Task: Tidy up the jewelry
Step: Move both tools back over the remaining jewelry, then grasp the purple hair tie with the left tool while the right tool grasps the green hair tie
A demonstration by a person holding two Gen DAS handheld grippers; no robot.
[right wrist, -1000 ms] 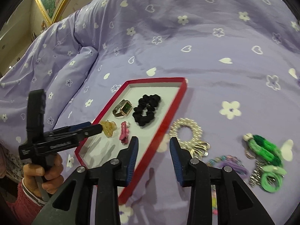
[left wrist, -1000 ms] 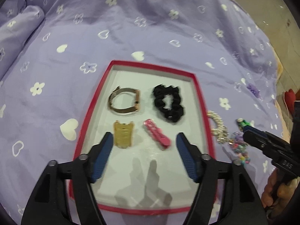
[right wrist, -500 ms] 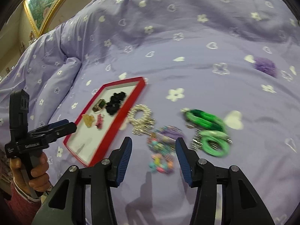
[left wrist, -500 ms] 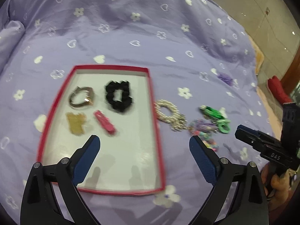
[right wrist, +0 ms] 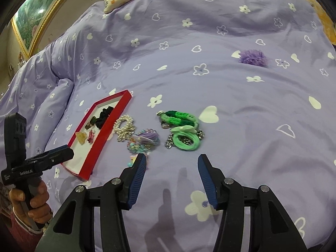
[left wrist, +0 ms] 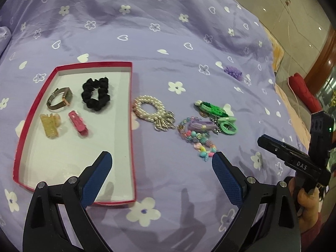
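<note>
A red-rimmed tray (left wrist: 131, 126) with a white floor lies on a lilac bedspread (left wrist: 168, 42) printed with white hearts and flowers, and everything else is placed from it. Inside the tray, at its far end, sit a wristwatch (left wrist: 59, 99) with a metal mesh band and a black scrunchie (left wrist: 96, 94) side by side; nearer along the tray floor lie a pale amber claw clip (left wrist: 50, 125) and a pink hair clip (left wrist: 78, 125). The near half of the tray floor is bare.

Just beside the tray's right rim, on the cloth, lies a pearl bracelet (left wrist: 153, 113) with a silver bow-like cluster. Farther right of the tray sits a tangle of pastel bead bracelets with a purple piece (left wrist: 196, 132), and beyond it a green braided band with mint-green hair ties and a bit of chain (left wrist: 218, 115). Well away from the tray, far right and farther back, rests a fluffy purple scrunchie (right wrist: 253, 57).

The left gripper (left wrist: 161, 170) hovers over the tray's near right corner, its blue-padded jaws spread wide with nothing between them. The right gripper (right wrist: 171, 174) hangs over bare cloth right of the tray, near the bead tangle; its jaws have just been opening, stand apart, and grip nothing
</note>
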